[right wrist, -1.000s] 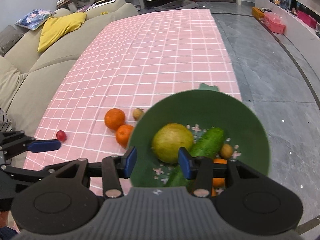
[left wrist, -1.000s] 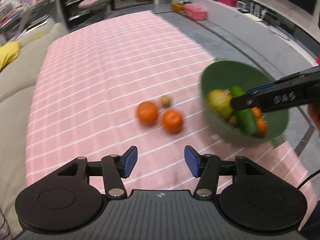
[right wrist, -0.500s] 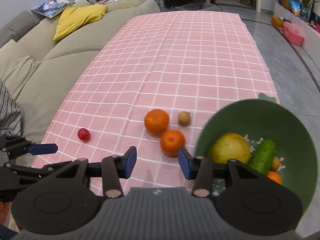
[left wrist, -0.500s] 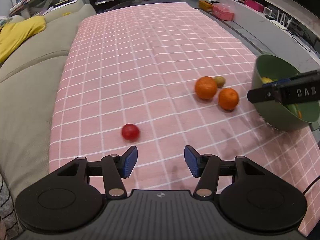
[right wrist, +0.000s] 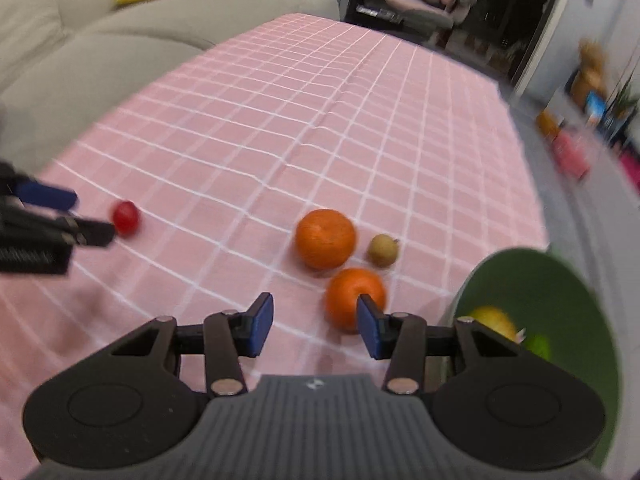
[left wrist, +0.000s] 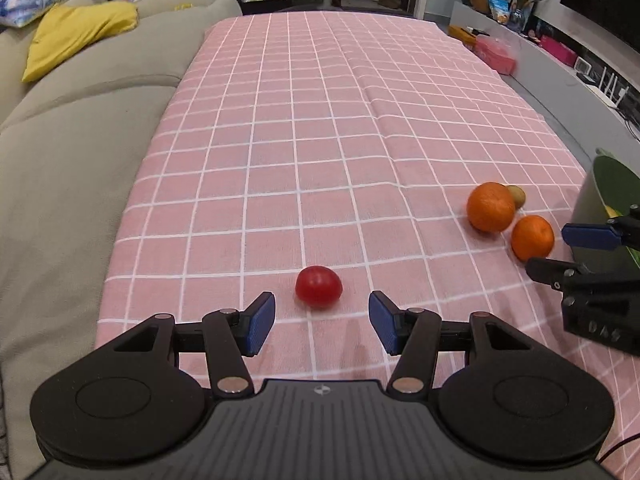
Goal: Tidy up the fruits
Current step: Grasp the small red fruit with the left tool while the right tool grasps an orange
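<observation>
With both sets of jaws spread wide and empty, lining up left gripper [left wrist: 322, 322] on small red fruit [left wrist: 319, 291] dead ahead near bench's left edge; oranges [right wrist: 325, 238] closer to right gripper [right wrist: 316, 325].

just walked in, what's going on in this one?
A person with a handheld gripper in each hand is sorting fruit on a pink checked tablecloth. The left gripper, jaws open and empty, is lined up just short of a small red fruit. The right gripper, also open and empty, is beside the nearer orange. A second orange and a small brownish fruit lie loose beyond it. The green bowl at the right already holds some produce.
</observation>
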Motion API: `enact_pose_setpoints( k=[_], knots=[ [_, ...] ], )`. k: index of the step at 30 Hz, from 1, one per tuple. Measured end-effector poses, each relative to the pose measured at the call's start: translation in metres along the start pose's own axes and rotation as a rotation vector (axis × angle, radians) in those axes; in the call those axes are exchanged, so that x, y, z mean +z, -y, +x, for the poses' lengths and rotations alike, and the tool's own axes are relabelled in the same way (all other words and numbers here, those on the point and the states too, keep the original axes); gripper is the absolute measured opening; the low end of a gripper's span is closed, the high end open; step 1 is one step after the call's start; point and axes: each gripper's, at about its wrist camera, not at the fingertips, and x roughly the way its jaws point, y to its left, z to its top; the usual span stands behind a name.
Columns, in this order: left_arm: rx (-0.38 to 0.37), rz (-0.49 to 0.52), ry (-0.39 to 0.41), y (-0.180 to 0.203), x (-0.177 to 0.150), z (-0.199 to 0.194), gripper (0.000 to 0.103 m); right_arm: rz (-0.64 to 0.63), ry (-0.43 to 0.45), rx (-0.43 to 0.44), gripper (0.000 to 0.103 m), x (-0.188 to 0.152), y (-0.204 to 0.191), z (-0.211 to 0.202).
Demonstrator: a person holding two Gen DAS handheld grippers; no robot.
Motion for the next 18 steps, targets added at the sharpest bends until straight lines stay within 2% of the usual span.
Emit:
enact_pose_setpoints(
  k=[7,12,18],
  knots=[
    [-0.005,0.026,-0.004,0.006,0.003,0.014,0.064,-0.149,0.027,-0.148,0.043,-0.005,-0.009,0.019],
    [-0.003,0.036,-0.008,0.006,0.002,0.02,0.064,-0.238,0.038,-0.193,0.043,-0.01,-0.021,0.03],
    [-0.006,0.006,-0.013,-0.001,0.002,0.026,0.064,-0.271,0.021,-0.23,0.043,-0.013,-0.025,0.042]
  ],
)
